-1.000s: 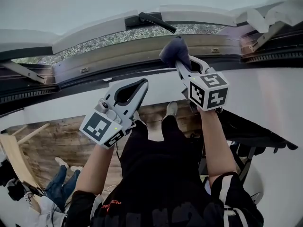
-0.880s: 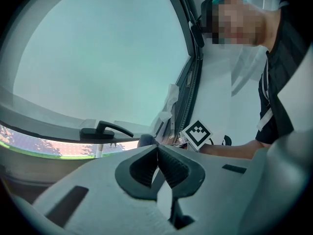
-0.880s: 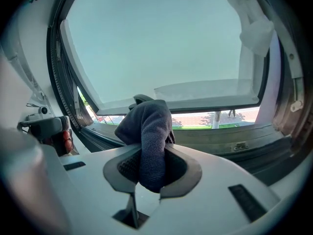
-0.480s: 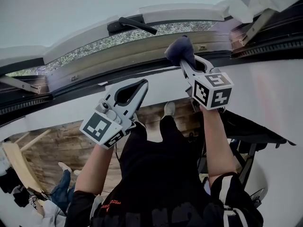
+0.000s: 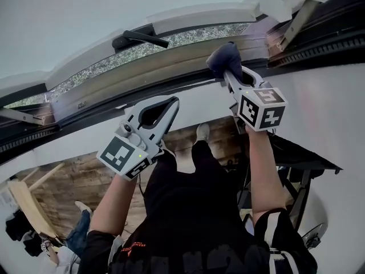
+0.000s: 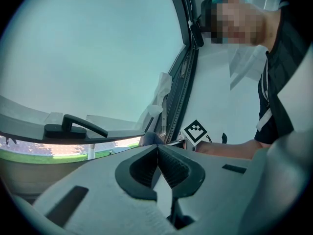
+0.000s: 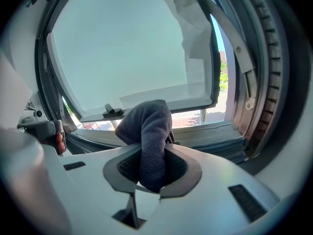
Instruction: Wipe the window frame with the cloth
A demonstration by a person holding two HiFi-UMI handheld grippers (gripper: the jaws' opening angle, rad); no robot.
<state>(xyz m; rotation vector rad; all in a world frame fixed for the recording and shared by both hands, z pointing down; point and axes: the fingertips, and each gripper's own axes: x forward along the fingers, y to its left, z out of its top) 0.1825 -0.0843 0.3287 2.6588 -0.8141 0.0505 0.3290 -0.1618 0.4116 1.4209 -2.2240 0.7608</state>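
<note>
Right tool (image 5: 232, 77), smooth grey plastic with ribbed dark pads, is raised to the long window frame (image 5: 131, 76), a pale rail edged with black rubber seals. Left tool (image 5: 167, 100), of the same build, sits lower and clear of the frame, its jaws pressed together on nothing. Right jaws pinch a dark, fuzzy cloth (image 5: 222, 59), bunched into a rounded wad at the frame's lower rail.

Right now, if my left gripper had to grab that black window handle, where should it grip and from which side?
On the window handle, probably the slim lever near its free end, where it stands off the sash. Come from the room side, jaws across the bar. The left gripper is shut and empty, so open it first.
</note>
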